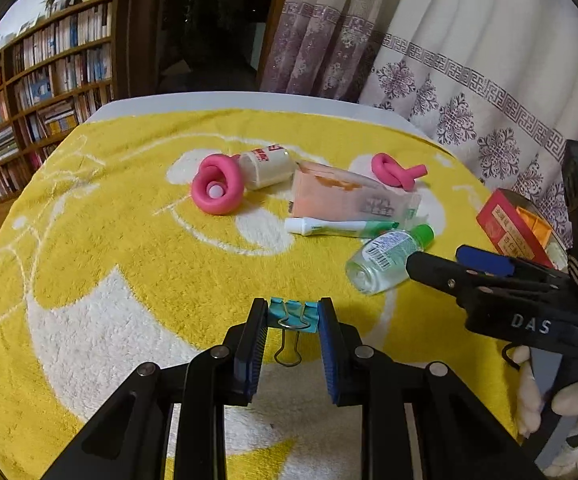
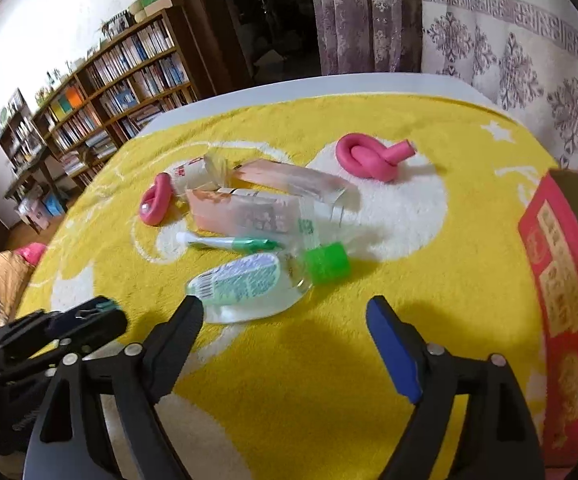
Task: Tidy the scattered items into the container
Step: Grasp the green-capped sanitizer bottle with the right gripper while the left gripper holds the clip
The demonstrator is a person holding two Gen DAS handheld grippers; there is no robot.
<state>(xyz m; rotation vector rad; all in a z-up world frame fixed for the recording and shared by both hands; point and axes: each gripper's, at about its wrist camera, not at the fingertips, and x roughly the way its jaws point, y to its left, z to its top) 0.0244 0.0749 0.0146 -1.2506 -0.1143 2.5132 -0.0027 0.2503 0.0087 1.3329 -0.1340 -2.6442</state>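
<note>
My left gripper [image 1: 293, 316] is shut on a blue binder clip [image 1: 292, 314] that rests on the yellow towel [image 1: 129, 264]. My right gripper [image 2: 285, 306] is open, and its left fingertip is just short of a clear bottle with a green cap [image 2: 249, 284]. The same bottle [image 1: 385, 258] lies by the right gripper [image 1: 437, 258] in the left wrist view. Behind it lie a toothpaste tube [image 1: 337, 227], a pink packet [image 1: 341, 196], a small white jar [image 1: 267, 168], a pink foam ring [image 1: 217, 190] and a pink foam knot [image 1: 395, 170]. The red box [image 2: 561, 280] stands at the right edge.
The towel covers a white table [image 1: 249, 100] with curtains [image 1: 469, 80] close behind and to the right. A bookshelf [image 1: 41, 80] stands to the left beyond the table. A gloved hand [image 1: 569, 404] holds the right gripper's handle.
</note>
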